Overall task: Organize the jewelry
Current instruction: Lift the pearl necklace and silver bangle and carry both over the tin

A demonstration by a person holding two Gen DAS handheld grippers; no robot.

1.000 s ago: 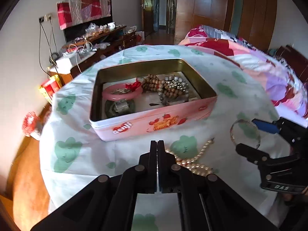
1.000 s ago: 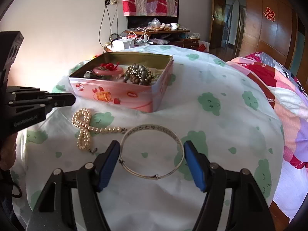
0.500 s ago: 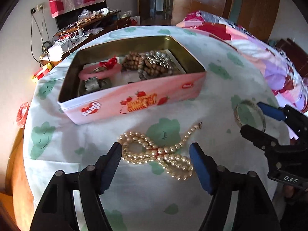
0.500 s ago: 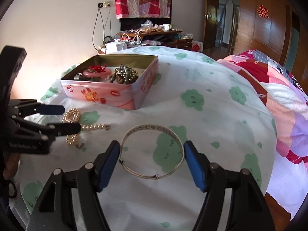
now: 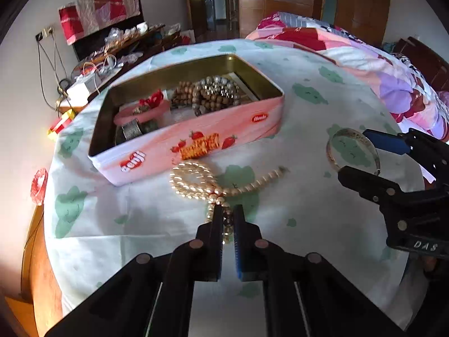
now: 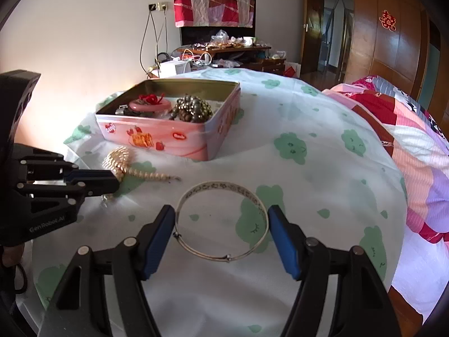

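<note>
I am looking over a round desk (image 6: 322, 129) under a white cloth with green cloud prints, a bed (image 6: 407, 129) close along its right side and a cluttered sideboard (image 6: 224, 49) by the far wall. The cloth's near and right stretches are bare, giving me room there; the desk edge drops off just left of my left claw (image 5: 228, 219). That claw is clenched on the near end of the pearl necklace (image 5: 196, 179), whose coil lies just in front of the pink tin (image 5: 196, 143). The tin reads "Genji" by strawberry pictures, with a small red oval label I cannot read; it holds beads and a pink bangle. My right claw (image 6: 221, 224) stands released around the silver bangle (image 6: 221, 221), pads just beside its rim, right of the necklace. The claw bodies read "GenRobot.AI" and "DAS".
</note>
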